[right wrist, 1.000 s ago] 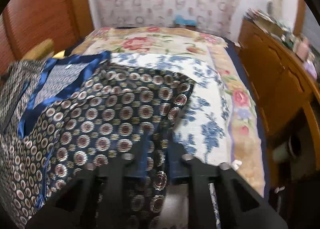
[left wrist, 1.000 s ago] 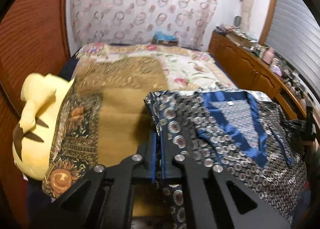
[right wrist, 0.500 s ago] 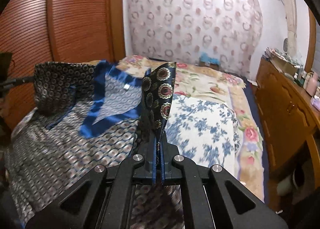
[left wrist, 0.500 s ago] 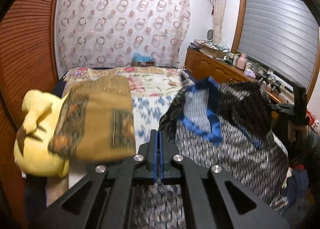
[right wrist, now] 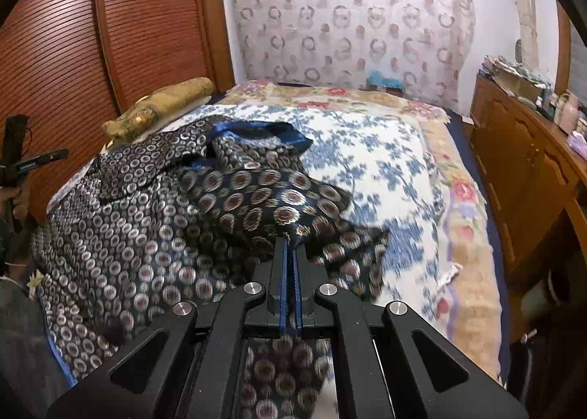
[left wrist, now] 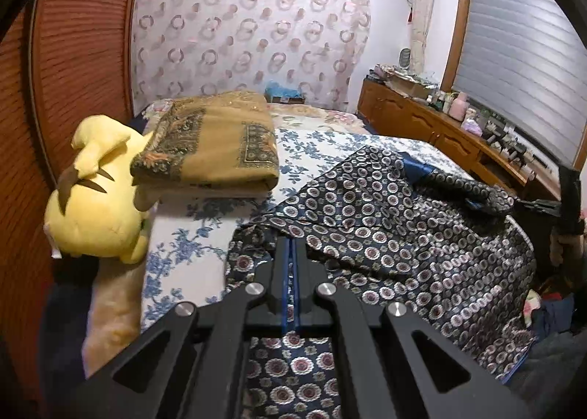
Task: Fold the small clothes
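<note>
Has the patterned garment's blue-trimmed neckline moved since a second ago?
Yes. The garment has folded over: its blue-trimmed neckline, earlier lying open, is now bunched farther up the floral bedspread, toward the curtain.

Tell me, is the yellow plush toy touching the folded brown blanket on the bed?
Touching. The left wrist view shows the folded brown blanket lying with its near left corner on top of the yellow plush toy, with no gap between them.

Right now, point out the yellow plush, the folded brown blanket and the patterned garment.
Yellow plush (left wrist: pixel 95 195): left wrist view, middle of its body.
Brown blanket (left wrist: pixel 220 140): left wrist view, plain top face.
Patterned garment (right wrist: pixel 121 221): right wrist view, flat spread part.
</note>
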Action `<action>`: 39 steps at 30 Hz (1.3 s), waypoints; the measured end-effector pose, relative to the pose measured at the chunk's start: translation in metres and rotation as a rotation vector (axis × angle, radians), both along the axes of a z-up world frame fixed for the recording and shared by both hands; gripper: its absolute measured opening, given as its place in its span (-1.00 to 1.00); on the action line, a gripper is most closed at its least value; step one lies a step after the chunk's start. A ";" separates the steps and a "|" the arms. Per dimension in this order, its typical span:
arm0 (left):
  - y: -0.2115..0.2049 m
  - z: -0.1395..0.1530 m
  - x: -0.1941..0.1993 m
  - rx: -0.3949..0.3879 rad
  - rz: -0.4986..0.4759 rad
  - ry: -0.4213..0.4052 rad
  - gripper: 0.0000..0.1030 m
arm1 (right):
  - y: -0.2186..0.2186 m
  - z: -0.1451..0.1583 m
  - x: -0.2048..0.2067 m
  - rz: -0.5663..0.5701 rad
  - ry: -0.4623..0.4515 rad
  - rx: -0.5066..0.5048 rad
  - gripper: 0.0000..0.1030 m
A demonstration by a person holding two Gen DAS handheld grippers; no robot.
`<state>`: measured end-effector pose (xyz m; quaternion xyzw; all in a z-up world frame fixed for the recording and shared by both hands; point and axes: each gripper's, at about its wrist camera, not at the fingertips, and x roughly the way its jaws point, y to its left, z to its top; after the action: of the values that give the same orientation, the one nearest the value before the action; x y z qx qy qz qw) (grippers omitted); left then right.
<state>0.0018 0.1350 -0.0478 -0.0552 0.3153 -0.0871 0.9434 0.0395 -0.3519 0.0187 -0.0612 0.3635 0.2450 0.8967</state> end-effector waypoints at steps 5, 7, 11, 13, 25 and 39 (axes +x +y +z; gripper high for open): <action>-0.021 0.003 0.020 0.034 -0.042 0.033 -0.66 | -0.001 -0.001 0.004 -0.022 0.000 -0.006 -1.00; -0.032 0.001 0.027 0.039 -0.077 0.041 -0.53 | 0.002 -0.001 0.005 -0.021 -0.004 -0.004 -1.00; -0.057 -0.009 0.044 0.071 -0.120 0.085 -0.40 | 0.008 -0.002 0.009 -0.016 -0.010 0.004 -0.99; -0.070 -0.017 0.053 0.075 -0.148 0.114 -0.33 | 0.011 -0.003 0.010 -0.014 -0.011 0.003 -0.99; -0.146 -0.038 0.083 0.137 -0.318 0.196 -0.21 | 0.023 -0.005 0.015 -0.003 -0.009 -0.024 -0.99; -0.173 -0.048 0.104 0.209 -0.296 0.226 -0.33 | 0.042 -0.024 0.029 0.002 0.044 -0.071 -0.28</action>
<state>0.1056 -0.0384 -0.0955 0.0804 0.4310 -0.1846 0.8796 0.0686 -0.3098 -0.0049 -0.0880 0.3914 0.2341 0.8856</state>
